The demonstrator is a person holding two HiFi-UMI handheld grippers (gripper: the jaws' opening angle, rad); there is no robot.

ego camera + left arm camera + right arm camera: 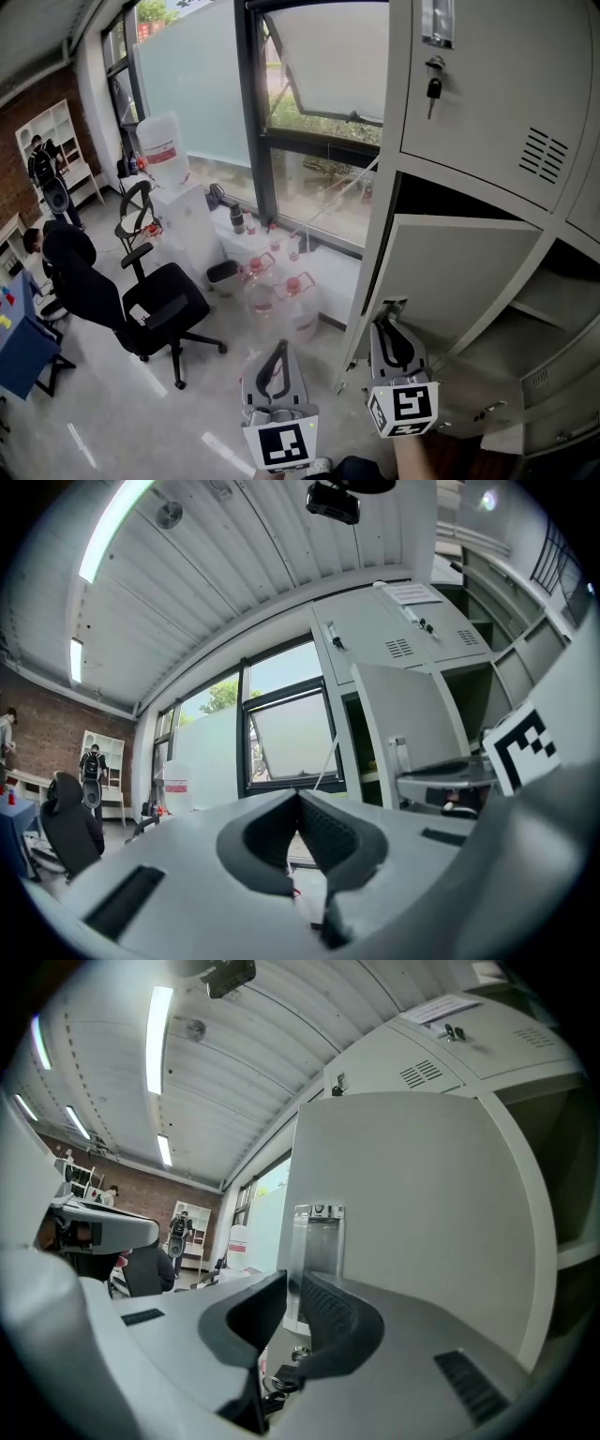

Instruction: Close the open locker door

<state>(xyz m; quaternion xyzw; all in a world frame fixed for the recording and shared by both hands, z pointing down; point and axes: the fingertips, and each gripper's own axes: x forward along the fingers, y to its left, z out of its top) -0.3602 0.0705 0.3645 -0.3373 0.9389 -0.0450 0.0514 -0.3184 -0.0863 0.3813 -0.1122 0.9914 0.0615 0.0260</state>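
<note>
Plainly, the pale grey metal locker door hangs swung open, its face straight ahead of the right gripper, whose jaws stand a slit apart and empty. The left gripper, jaws pressed together, sits farther off.

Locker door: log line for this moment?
door open | right gripper facing door, jaws slightly apart, empty | left gripper shut, empty, clear of door
</note>
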